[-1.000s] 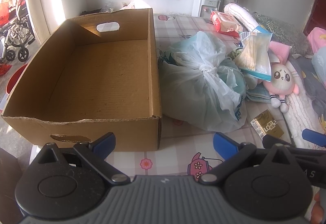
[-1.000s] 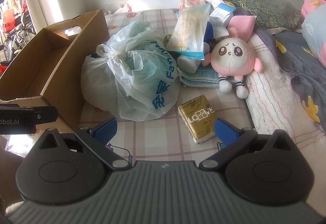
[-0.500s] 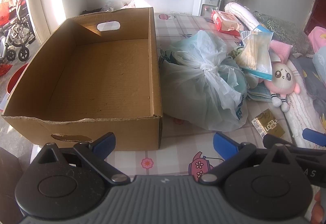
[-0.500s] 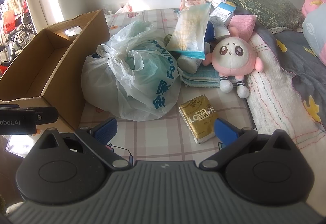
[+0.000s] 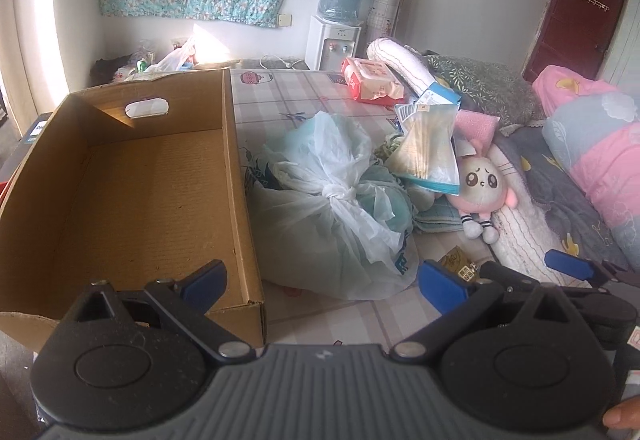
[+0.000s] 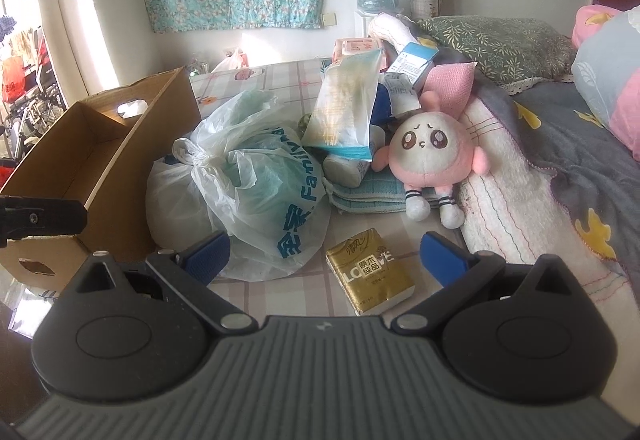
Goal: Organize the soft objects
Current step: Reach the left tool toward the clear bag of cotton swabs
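Cardboard box bare inside; knotted plastic bag just beside it; left tool, right tool both spread wide, gripping nothing.

A knotted translucent plastic bag with blue lettering is slumping against the outer wall of the open cardboard box, whose inside is lying bare. A pink-and-white plush toy is leaning face-up beside folded teal towels. A gold tissue pack is lying flat in front of them.
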Tool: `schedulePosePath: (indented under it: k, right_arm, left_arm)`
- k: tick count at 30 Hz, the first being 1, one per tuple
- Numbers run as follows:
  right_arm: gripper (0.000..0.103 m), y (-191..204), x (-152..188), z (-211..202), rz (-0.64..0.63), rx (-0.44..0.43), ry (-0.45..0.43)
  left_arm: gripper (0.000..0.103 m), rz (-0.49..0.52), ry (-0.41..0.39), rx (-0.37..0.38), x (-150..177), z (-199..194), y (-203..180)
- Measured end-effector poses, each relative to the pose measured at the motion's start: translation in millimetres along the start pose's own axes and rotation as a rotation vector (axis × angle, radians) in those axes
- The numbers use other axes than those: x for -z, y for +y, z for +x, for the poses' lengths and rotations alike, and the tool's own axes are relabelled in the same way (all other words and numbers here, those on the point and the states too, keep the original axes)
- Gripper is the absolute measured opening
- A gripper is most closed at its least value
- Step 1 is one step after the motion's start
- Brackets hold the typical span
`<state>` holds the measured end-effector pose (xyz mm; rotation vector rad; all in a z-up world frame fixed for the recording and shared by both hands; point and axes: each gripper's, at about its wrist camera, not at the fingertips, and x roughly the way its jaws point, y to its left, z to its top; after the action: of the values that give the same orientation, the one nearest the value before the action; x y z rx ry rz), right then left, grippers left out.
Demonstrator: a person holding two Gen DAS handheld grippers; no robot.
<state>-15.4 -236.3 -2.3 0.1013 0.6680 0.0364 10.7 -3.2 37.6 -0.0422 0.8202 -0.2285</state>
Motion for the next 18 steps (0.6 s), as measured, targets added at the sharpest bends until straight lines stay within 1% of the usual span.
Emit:
schedulePosePath:
  k: [2, 4, 8, 12, 14, 16, 18]
  right_arm:
    - [0.102, -13, -4, -4, 0.040, -0.045, -0.054]
    - [0.102, -23, -9, -7, 0.072, -0.070, -0.095]
    - [0.102, -51, -29, -4, 0.170, -0.124, -0.158]
    - [0.102, -74, -52, 11, 0.257, -0.190, -0.185]
    - [0.102, -84, -67, 29, 0.290, -0.212, -0.181]
    - [0.101, -90, -77, 46, 0.312, -0.228, -0.170]
    - [0.099, -96, -88, 67, 0.333, -0.252, -0.152]
  left_arm:
    - [0.102, 0.034, -0.027, 0.017, -16, -2, -2]
    - [0.102, 0.088, -0.053, 0.022, -33, -1, -6]
    - [0.102, 0.246, -0.072, 0.024, -67, 15, -24]
    - [0.101, 0.378, -0.040, 0.045, -94, 49, -43]
    - [0.099, 0.436, -0.016, 0.063, -106, 71, -52]
    - [0.090, 0.477, 0.012, 0.076, -115, 92, -60]
    - [0.086, 0.506, 0.041, 0.097, -124, 112, -67]
